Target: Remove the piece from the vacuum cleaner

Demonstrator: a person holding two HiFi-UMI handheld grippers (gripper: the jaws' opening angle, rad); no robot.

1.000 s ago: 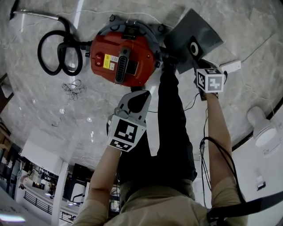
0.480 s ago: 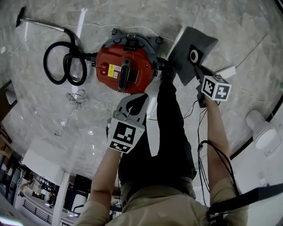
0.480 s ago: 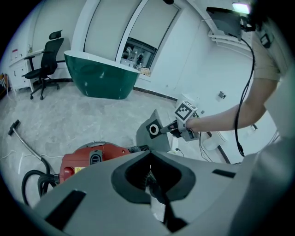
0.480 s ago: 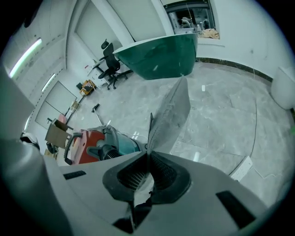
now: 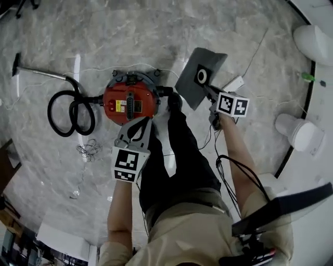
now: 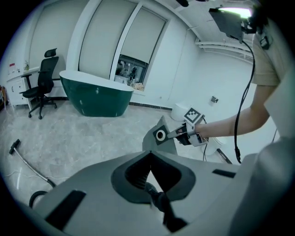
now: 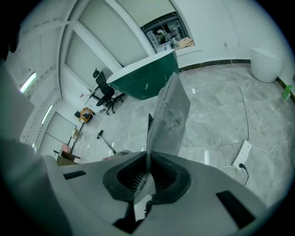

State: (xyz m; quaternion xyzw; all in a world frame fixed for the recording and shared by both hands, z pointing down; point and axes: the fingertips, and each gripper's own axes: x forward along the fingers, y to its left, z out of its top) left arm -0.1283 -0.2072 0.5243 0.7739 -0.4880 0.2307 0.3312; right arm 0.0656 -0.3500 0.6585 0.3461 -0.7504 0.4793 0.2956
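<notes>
Bright, even indoor light; a ceiling lamp point(image 6: 233, 10) glares and the marble floor point(image 5: 104, 41) gleams. Fisheye bending, dark corners. Close to the lens, the left gripper point(image 6: 148, 153), the right gripper point(image 7: 147, 156) and the dust bag point(image 7: 170, 115) look soft.

The vacuum cleaner point(image 5: 136, 98) is red with a yellow label point(image 5: 118, 106); its hose point(image 5: 70, 111) is black. The bag point(image 5: 193, 85) in my right gripper point(image 7: 147, 156) is grey with a black-and-white ring point(image 5: 202, 76). Marker cube point(image 5: 232, 104): black-and-white squares. Floor point(image 5: 104, 31): grey, veined.
</notes>
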